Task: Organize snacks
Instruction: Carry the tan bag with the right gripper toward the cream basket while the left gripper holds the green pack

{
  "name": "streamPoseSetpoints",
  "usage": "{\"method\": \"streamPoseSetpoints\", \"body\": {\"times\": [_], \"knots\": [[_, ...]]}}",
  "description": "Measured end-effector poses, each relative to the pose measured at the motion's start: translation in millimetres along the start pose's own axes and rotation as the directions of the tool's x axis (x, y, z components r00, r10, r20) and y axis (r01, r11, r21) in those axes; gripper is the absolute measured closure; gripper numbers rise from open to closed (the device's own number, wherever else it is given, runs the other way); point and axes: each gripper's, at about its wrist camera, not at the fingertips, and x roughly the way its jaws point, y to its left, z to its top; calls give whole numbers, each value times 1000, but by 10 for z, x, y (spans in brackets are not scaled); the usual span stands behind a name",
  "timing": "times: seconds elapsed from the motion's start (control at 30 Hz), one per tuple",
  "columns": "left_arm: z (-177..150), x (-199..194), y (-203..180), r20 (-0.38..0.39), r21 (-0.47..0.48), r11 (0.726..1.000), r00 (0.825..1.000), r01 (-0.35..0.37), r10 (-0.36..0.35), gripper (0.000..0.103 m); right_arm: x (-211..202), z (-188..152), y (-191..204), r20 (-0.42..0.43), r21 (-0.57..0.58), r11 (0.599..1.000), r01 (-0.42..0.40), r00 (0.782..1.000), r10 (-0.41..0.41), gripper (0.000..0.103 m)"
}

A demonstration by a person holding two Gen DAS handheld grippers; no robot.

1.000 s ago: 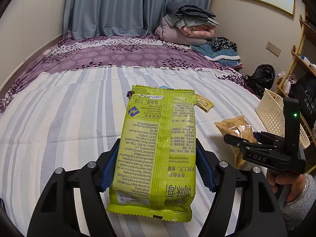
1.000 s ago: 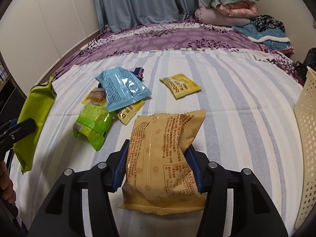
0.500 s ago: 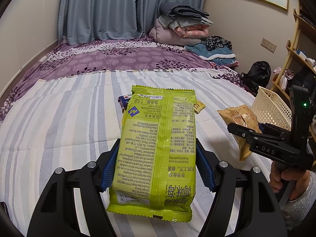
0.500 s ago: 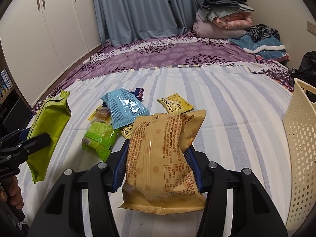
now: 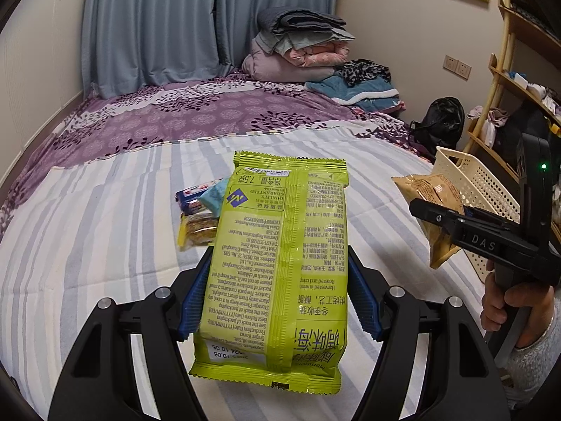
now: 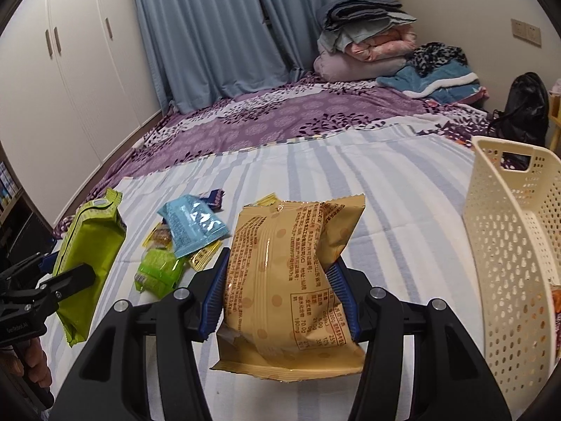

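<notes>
My left gripper (image 5: 278, 280) is shut on a tall lime-green snack pack (image 5: 280, 245), held upright above the striped bed sheet. In the right wrist view the same pack (image 6: 89, 245) hangs at the left. My right gripper (image 6: 280, 280) is shut on a tan snack bag (image 6: 291, 256), also lifted off the bed. That bag (image 5: 431, 196) shows at the right of the left wrist view, just in front of the cream perforated basket (image 5: 473, 182). The basket (image 6: 508, 231) stands close on the right. A blue pack (image 6: 193, 221), a small green pack (image 6: 157, 270) and yellow packets lie piled on the sheet.
Folded quilts (image 6: 368, 45) are stacked at the far end of the bed beside a blue blanket. A black bag (image 6: 526, 108) sits beyond the basket. White wardrobe doors (image 6: 52, 70) line the left wall and a wooden shelf (image 5: 519, 80) the right.
Both grippers have risen and drifted toward the basket with their packs still held. The basket fills more of the right wrist view, and the snack pile has slid leftward.
</notes>
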Motion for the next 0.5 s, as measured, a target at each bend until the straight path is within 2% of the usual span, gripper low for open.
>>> {"method": "streamPoseSetpoints", "body": {"times": [0.5], "knots": [[146,109,-434,0,54,997,998,55,-55,32,-280,92,-569,69,109,992,71,995,-78,49]]}}
